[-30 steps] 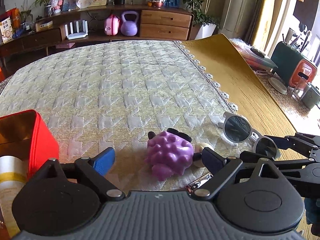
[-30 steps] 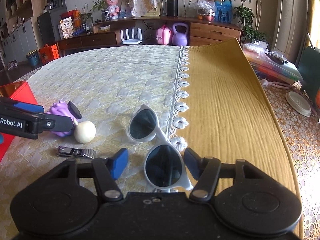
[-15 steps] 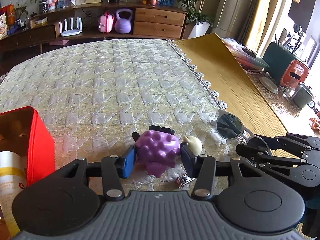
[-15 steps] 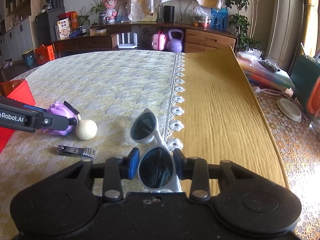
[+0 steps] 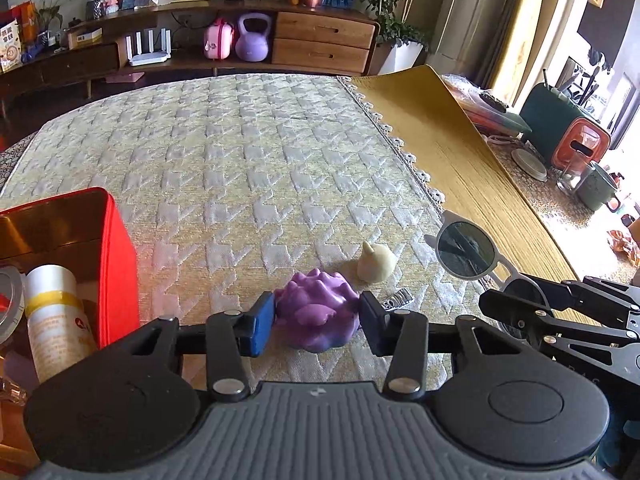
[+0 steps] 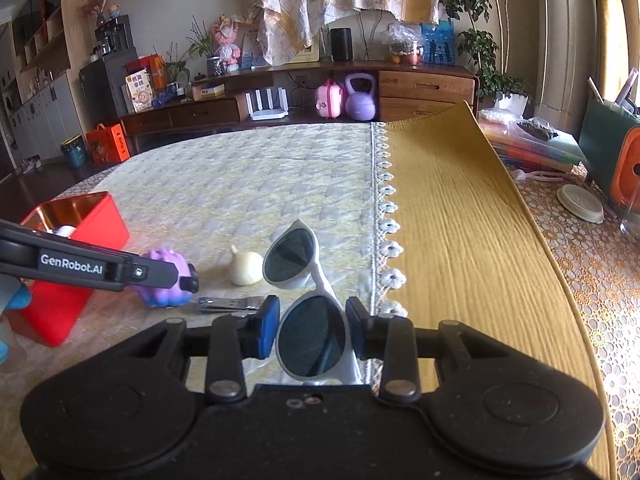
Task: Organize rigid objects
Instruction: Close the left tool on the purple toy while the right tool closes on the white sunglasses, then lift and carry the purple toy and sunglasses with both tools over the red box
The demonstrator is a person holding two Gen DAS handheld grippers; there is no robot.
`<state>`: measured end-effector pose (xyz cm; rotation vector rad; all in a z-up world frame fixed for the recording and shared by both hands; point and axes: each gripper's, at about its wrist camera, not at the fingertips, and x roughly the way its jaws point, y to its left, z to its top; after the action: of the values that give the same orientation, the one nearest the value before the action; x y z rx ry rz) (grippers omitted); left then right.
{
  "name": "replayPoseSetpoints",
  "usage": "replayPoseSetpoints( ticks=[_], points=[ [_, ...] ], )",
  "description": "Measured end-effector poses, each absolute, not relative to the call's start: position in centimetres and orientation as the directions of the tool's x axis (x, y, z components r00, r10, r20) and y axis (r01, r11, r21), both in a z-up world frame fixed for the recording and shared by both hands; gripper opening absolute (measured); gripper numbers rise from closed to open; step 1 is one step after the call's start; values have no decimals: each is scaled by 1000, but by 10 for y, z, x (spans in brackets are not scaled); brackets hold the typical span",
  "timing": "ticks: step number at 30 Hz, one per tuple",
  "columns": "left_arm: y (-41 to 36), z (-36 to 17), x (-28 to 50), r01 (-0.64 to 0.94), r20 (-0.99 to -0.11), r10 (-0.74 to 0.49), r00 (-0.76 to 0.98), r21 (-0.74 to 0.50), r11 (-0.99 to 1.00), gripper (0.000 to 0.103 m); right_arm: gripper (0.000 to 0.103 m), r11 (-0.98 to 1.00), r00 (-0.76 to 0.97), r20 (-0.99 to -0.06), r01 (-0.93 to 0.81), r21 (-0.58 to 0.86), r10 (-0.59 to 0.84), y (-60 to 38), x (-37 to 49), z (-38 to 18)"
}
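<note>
My left gripper [image 5: 316, 322] is shut on a knobbly purple toy [image 5: 318, 314] and holds it just above the quilted cloth; it also shows in the right wrist view [image 6: 164, 280]. My right gripper [image 6: 310, 330] is shut on the near lens of white sunglasses [image 6: 312, 336], lifted off the cloth; the far lens shows in the left wrist view [image 5: 464, 250]. A cream garlic-shaped toy [image 5: 376, 262] and a metal nail clipper [image 6: 230, 304] lie between the two grippers.
An open red tin [image 5: 116, 248] at the left holds a white bottle with a yellow band [image 5: 56, 320]. A mustard cloth [image 6: 460, 220] covers the table's right part. A white disc [image 6: 580, 202], a green-orange holder [image 5: 568, 132] and cups [image 5: 596, 188] stand far right.
Both grippers went from open to shut: the left on the purple toy, the right on the sunglasses. Both objects have since risen slightly off the cloth. The garlic toy has rolled a little.
</note>
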<state>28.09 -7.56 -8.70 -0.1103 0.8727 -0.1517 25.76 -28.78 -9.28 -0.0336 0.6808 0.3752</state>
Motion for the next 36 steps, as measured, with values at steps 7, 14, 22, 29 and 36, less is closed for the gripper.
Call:
replayPoseSetpoints(
  ticks=[7,14,22,29,36],
  points=[
    [-69,-77,259,88,-753,-170,636,-148,985,31,35,929,719,-607,-357,97,339,-280,235,-80],
    [-58,-73,239,97,-751,-196,630,-174,980,20,35,924,717,-601,-366,107,353,-270,210,-73],
    [-54,-74,228,135,-742,-276,611,-246,960,57,35,927,719,-598,-354,125,356,-274,197,-70],
    [-70,-87,229,193,-744,-281,606,-205,960,75,35,924,714,-597,-357,139,366,-275,193,-74],
    [-85,-107,241,198,-765,-201,612,-98,975,75,35,926,705,-609,-344,155,364,-280,194,-81]
  ],
)
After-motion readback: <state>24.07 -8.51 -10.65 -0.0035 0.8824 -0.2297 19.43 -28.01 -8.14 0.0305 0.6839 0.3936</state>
